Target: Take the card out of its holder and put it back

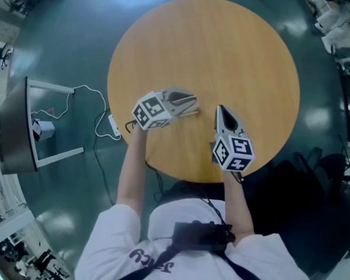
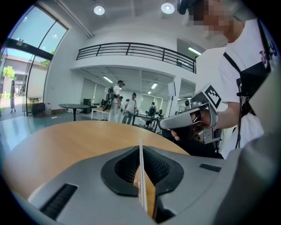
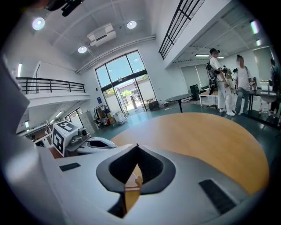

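Observation:
Both grippers hover over a round wooden table (image 1: 217, 52). My left gripper (image 1: 194, 105) points right, with its jaws closed on a thin white card (image 2: 141, 176). The card is seen edge-on in the left gripper view and its top edge pokes just past the left gripper (image 2: 140, 151). My right gripper (image 1: 219, 110) points away from me, its tip close to the left one's. In the right gripper view the right gripper (image 3: 137, 147) has its jaws together with nothing between them. No card holder shows in any view.
A white cable and power strip (image 1: 113, 125) lie on the floor left of the table, beside a dark panel on a white frame (image 1: 19, 130). Dark gear (image 1: 317, 176) sits at the lower right. People (image 3: 226, 83) stand beyond the table's far side.

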Tool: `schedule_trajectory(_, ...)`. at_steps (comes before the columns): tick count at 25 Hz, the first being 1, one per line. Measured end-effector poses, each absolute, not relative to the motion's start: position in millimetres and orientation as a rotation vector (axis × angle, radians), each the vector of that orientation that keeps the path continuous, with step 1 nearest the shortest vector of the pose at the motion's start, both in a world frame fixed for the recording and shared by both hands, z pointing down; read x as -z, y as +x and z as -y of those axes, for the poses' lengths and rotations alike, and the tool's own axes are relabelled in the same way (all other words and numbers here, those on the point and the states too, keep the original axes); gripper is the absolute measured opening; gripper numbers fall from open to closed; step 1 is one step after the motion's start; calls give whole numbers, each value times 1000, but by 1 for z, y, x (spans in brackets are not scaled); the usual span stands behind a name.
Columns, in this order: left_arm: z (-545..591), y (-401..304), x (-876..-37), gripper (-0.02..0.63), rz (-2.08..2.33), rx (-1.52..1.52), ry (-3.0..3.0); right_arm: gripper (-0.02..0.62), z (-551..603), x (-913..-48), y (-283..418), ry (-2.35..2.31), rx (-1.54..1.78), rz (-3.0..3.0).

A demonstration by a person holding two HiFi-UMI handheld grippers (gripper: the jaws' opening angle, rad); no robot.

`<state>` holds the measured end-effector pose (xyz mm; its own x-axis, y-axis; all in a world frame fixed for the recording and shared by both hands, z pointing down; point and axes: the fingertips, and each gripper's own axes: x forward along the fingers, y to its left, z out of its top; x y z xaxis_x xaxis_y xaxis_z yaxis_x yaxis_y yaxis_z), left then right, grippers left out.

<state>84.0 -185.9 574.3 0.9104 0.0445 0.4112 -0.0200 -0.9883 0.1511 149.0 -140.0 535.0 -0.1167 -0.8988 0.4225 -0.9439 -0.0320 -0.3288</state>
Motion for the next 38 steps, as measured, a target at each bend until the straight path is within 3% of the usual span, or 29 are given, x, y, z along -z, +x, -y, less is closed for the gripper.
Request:
schedule_trajectory(25, 174, 90, -635, 30, -36, -778, 2893, 23, 135, -546, 154, 2020, -863, 2088)
schedule_trajectory(28, 183, 73, -643, 74, 63, -846, 2860, 22, 136, -541, 149, 2020, -844, 2099)
schedule_trajectory(30, 185, 58, -649, 167, 112, -893, 2819, 23, 135, -535, 144, 2019, -826, 2111)
schedule_trajectory(32, 188, 45, -650, 220, 171, -899, 2787, 22, 132, -529, 139, 2014, -801, 2126)
schedule_trajectory(38, 182, 4, -640, 326, 334, -806, 2716, 22, 121, -517, 123, 2010, -735, 2142)
